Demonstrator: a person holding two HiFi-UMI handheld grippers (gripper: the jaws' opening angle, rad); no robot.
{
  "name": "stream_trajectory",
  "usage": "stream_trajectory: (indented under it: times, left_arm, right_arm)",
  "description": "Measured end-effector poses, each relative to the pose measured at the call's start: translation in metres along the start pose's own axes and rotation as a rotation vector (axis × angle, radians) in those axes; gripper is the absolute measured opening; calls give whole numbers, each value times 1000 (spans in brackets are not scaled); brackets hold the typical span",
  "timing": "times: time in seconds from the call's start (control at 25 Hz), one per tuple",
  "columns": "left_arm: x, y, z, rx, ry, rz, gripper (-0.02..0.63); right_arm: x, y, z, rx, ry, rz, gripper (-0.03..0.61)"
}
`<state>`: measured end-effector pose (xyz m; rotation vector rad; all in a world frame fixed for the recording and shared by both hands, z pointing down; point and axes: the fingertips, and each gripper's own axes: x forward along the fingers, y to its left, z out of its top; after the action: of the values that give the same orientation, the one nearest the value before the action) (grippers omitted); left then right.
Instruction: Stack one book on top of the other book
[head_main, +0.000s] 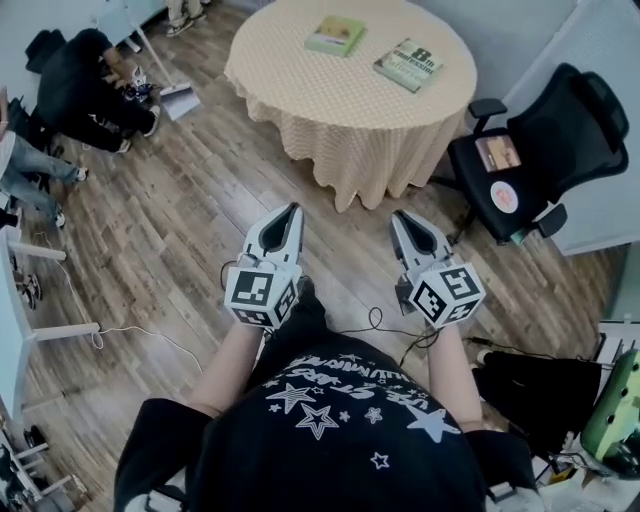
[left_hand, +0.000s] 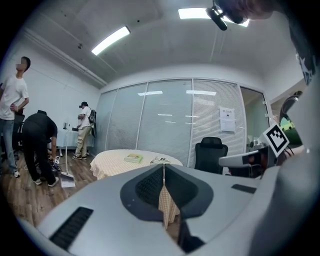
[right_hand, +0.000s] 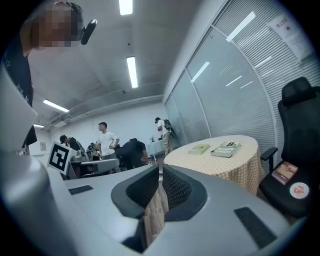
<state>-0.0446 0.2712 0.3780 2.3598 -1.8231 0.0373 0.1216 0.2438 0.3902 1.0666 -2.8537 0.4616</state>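
Observation:
Two books lie apart on a round table (head_main: 300, 90) with a yellow checked cloth: a light green book (head_main: 335, 35) to the left and a grey-green book (head_main: 408, 64) with a large "8" to its right. Both show small in the left gripper view, green book (left_hand: 133, 158) and grey-green book (left_hand: 160, 160), and in the right gripper view, green book (right_hand: 199, 148) and grey-green book (right_hand: 226, 148). My left gripper (head_main: 293, 210) and right gripper (head_main: 399, 217) hover over the wooden floor, well short of the table. Both are shut with nothing in them.
A black office chair (head_main: 540, 150) with small items on its seat stands right of the table. Several people (head_main: 80, 85) are at the far left beside a broom and dustpan (head_main: 170, 90). Cables (head_main: 375, 325) trail on the floor near my feet. A desk edge (head_main: 20, 300) is left.

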Motion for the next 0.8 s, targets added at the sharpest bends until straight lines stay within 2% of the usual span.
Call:
stream_trajectory:
  times: [0.36, 0.8]
  left_arm:
    - [40, 83, 15, -22, -9, 8, 15]
    - [79, 156, 24, -24, -5, -10, 15]
  right_arm:
    - [81, -17, 29, 7, 0, -48, 40]
    - [170, -6, 30, 27, 25, -52, 40]
